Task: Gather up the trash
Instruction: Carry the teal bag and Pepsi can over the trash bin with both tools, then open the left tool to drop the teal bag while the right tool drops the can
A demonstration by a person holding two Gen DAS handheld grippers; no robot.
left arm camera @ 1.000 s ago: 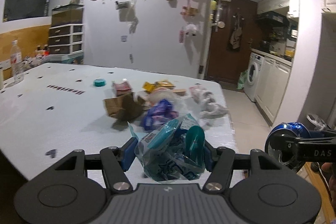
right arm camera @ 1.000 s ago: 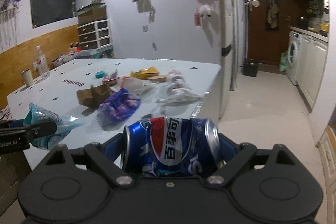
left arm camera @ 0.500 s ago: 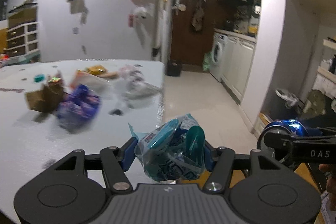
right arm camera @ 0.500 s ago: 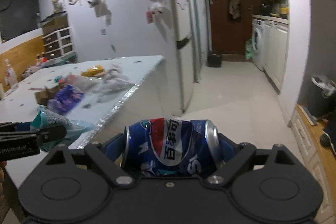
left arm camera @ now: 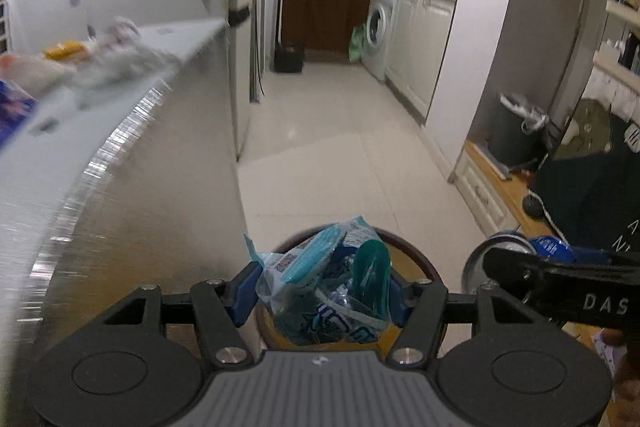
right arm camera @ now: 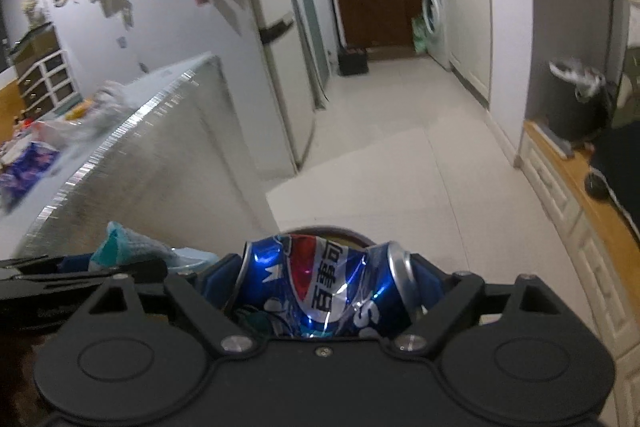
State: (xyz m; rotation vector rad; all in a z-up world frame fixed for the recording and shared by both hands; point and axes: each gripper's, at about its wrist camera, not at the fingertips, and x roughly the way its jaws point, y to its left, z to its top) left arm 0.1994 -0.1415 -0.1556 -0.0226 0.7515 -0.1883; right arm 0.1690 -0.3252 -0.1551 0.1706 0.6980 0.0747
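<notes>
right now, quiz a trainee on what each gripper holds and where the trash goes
1. True or false: the right gripper is shut on a dented blue can.
2. What does the left gripper hold? A) cardboard B) teal wrapper C) bottle
3. Fill in: the round rim showing just below both loads likely belongs to a ____.

Key: 1 true. 2 B. 3 bin; only its rim shows, so that is a guess. More trash lies on the table, blurred.

A home kitchen: washing machine [left arm camera: 378,29], fridge [right arm camera: 276,27], tiled floor [left arm camera: 340,147].
</notes>
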